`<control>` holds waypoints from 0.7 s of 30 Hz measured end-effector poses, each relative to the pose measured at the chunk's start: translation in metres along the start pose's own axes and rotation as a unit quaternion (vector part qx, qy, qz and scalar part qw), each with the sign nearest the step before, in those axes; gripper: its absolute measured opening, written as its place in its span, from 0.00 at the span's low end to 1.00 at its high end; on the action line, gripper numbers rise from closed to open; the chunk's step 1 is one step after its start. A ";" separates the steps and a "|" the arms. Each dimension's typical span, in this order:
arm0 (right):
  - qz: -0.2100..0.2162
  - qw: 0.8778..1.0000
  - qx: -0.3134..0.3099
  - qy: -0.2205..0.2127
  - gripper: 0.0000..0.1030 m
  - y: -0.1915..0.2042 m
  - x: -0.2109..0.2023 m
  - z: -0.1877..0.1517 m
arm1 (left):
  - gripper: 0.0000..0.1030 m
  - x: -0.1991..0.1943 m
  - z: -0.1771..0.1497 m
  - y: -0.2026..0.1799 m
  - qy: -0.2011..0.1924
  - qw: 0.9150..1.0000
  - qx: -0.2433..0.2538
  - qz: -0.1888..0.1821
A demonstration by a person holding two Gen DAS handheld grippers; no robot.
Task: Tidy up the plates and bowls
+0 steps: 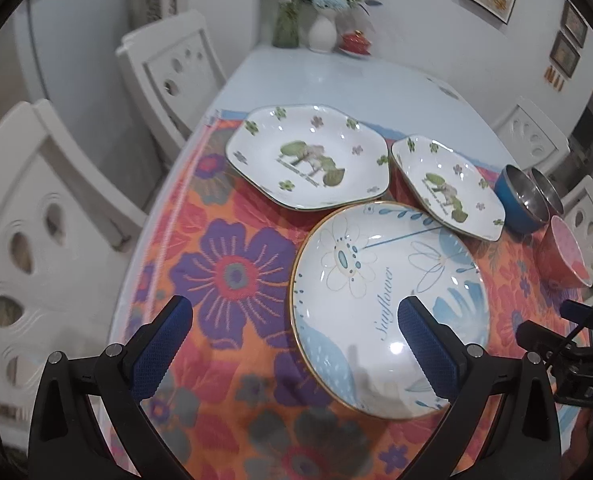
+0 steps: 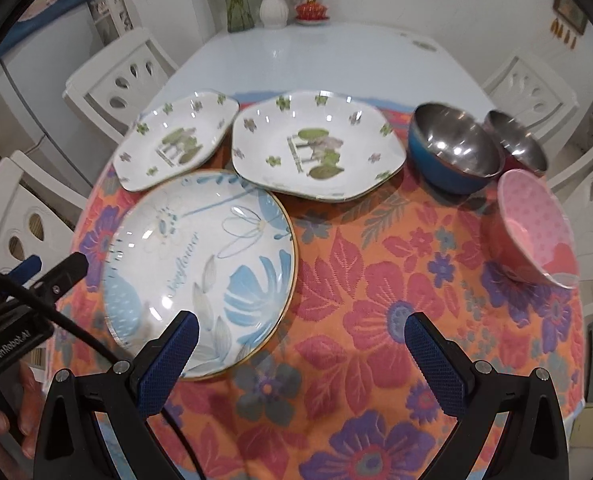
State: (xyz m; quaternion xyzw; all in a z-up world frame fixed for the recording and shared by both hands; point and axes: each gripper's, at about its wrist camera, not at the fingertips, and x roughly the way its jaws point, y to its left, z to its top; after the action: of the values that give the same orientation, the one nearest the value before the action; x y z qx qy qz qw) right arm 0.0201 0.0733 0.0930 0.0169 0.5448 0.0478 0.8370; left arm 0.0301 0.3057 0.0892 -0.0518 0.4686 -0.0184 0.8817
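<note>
A round blue-flowered "Sunflower" plate (image 1: 388, 300) (image 2: 200, 268) lies on the floral cloth nearest me. Behind it lie two white angular plates with green clover prints, one (image 1: 308, 156) (image 2: 176, 140) to the left and one (image 1: 448, 188) (image 2: 316, 144) to the right. To the right stand a blue steel-lined bowl (image 1: 522, 200) (image 2: 452, 152), a second steel bowl (image 1: 548, 190) (image 2: 516, 140) and a pink bowl (image 1: 564, 252) (image 2: 532, 224). My left gripper (image 1: 296, 344) is open above the round plate's near left rim. My right gripper (image 2: 300, 356) is open over the cloth, right of that plate.
An orange floral cloth (image 2: 376, 280) covers the near end of a pale blue table (image 2: 316, 60). White chairs (image 1: 36, 220) (image 2: 536, 92) stand around it. Vases with flowers (image 2: 274, 4) and a red lidded dish (image 2: 312, 10) stand at the far edge.
</note>
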 end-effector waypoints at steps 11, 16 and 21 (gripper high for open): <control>0.027 0.999 0.008 0.037 0.82 -0.006 0.054 0.025 | 0.85 0.056 0.010 0.010 0.043 0.998 0.003 -0.051; 0.030 0.999 0.009 0.041 0.71 -0.010 0.066 0.029 | 0.69 0.068 0.008 0.010 0.056 0.996 0.005 -0.064; 0.049 0.997 0.013 0.054 0.57 -0.011 0.079 0.028 | 0.49 0.076 0.006 0.010 0.065 0.995 -0.003 -0.076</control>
State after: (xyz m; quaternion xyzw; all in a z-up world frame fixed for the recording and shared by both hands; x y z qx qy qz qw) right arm 0.0782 0.0710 0.0317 0.0518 0.5883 0.0828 0.8027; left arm 0.0775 0.3103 0.0282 -0.0882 0.5197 -0.0872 0.8453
